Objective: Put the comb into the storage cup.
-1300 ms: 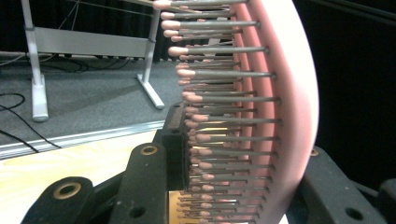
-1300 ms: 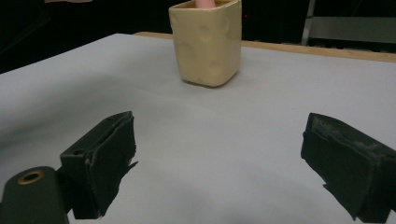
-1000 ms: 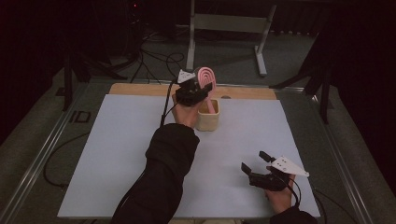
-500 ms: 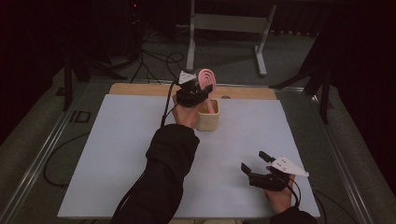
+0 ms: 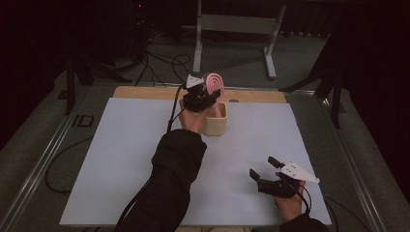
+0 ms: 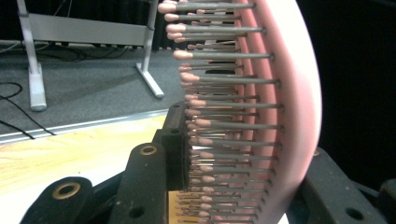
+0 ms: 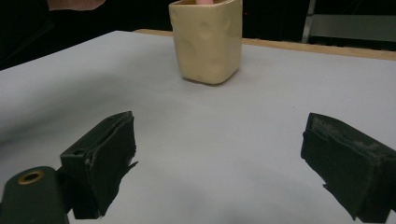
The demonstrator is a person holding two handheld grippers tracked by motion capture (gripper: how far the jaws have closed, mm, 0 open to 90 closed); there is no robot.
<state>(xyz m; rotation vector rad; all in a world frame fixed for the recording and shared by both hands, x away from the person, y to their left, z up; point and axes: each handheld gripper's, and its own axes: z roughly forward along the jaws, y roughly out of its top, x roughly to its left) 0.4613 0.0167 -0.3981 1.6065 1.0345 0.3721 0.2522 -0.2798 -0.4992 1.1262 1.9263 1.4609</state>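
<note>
Nothing has shifted over the last second. The left tongs [image 5: 205, 94] stay clamped on the pink hairbrush [image 5: 214, 83] in the upper centre, its handle inside the cream cup [image 5: 215, 124]. The right tongs [image 5: 265, 173] rest open at lower right on the surface [image 5: 125, 145]. Release looks next.

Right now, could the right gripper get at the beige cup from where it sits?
Probably yes. The right gripper is open, and bare white table lies between it and the cup, though the left gripper holds a pink hairbrush in it.

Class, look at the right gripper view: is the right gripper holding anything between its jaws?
No: the right gripper stands wide open, with bare white table between its jaws and the cream cup standing farther off.
</note>
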